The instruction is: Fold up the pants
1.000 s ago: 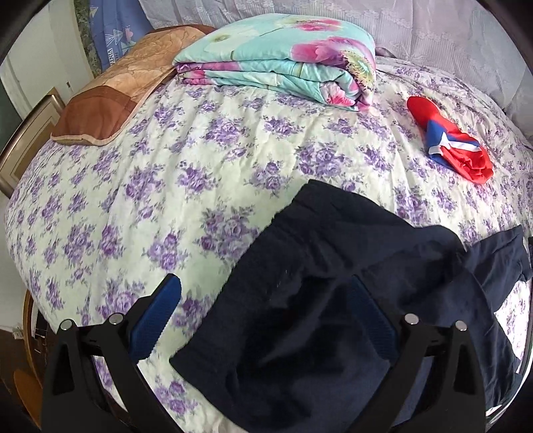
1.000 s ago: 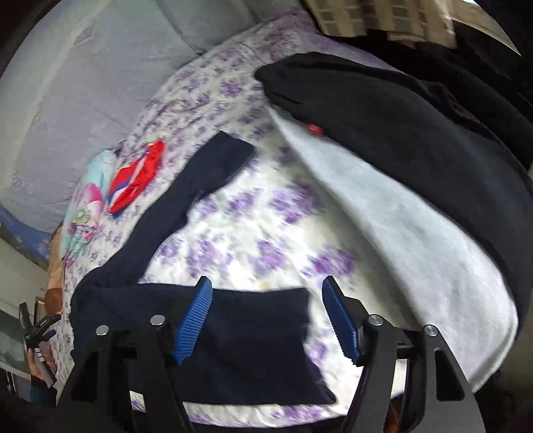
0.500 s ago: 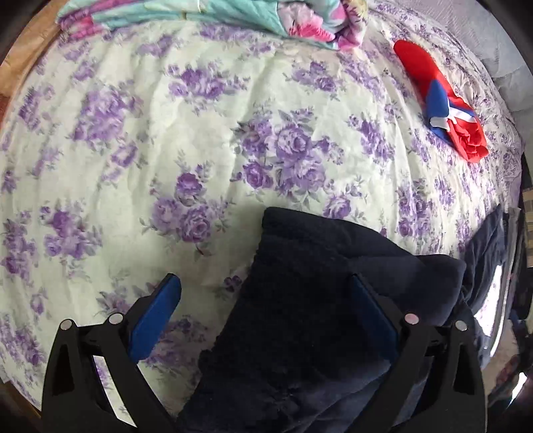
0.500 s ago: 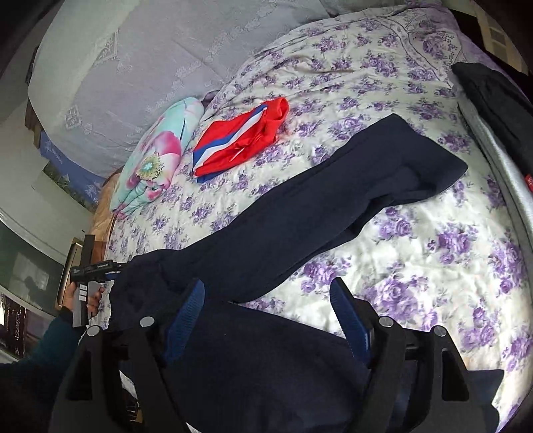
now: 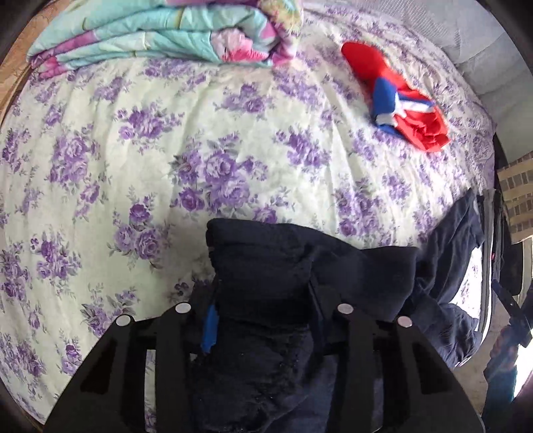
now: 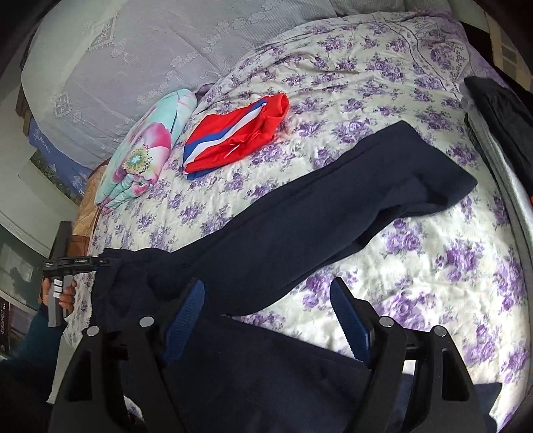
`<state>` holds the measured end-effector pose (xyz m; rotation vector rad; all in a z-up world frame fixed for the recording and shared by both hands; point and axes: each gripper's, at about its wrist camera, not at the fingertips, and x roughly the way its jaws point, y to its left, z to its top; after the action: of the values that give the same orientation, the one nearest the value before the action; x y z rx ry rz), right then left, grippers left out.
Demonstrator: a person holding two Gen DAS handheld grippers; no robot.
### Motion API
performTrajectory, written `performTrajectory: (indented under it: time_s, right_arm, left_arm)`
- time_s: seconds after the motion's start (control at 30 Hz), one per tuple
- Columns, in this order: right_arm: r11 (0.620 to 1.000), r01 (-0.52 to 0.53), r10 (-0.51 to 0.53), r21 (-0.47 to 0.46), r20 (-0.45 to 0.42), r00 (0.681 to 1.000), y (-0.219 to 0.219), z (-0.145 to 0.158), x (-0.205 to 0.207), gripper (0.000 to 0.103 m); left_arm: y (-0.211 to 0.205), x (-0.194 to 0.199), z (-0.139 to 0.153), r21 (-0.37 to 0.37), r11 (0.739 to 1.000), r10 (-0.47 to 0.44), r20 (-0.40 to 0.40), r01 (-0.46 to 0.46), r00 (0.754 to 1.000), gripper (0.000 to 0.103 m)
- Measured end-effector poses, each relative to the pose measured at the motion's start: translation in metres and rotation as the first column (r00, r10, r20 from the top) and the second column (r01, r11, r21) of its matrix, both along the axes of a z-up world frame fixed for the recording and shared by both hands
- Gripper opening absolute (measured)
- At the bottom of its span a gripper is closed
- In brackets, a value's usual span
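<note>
Dark navy pants lie on the purple-flowered bed sheet. My left gripper points steeply down at their bunched waist end. Its jaws are closing, with a thick fold of the fabric filling the gap and pressed against the blue pad. In the right wrist view one leg of the pants stretches diagonally toward the far right. The other leg lies at the near edge under my right gripper, which is open above the cloth. At the far left a hand holds the left gripper on the waist.
A folded floral quilt lies at the head of the bed. Beside it is a red, white and blue garment. A black garment drapes the bed's right edge. A grey quilted headboard stands behind.
The left gripper's jaws went from wide open to closed in on the bunched pants fabric. The right view swung from the bed's edge to along the pants, then held nearly still.
</note>
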<state>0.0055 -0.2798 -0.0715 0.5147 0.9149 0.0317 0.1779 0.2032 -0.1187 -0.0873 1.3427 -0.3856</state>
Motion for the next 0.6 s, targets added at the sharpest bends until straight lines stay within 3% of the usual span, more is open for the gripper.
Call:
performTrajectory:
  time_s: [0.13,0.27,0.43,0.6]
  right_arm:
    - [0.999,0.038,-0.038,-0.037,0.008,0.999,-0.032,0.003,0.016,0.078]
    - [0.995,0.095,-0.095,-0.034,-0.014,0.995,-0.076,-0.003,0.038,0.079]
    - [0.983,0.165,-0.17,-0.074,-0.057,0.984,-0.135,-0.016,0.091,0.082]
    - [0.981,0.16,-0.178,-0.107,-0.193,0.965,-0.176,-0.055,0.164,0.083]
  left_arm:
    - [0.02,-0.017,0.037,-0.139,0.987,0.099,0.09,-0.086,0.991,0.04]
    - [0.05,-0.052,0.069,-0.253,0.953,0.216,0.173,-0.168,0.961,0.04]
    - [0.068,-0.087,0.086,-0.243,0.94,0.29,0.192,-0.241,0.938,0.04]
    - [0.075,-0.102,0.089,-0.199,0.928,0.35,0.176,-0.315,0.92,0.041]
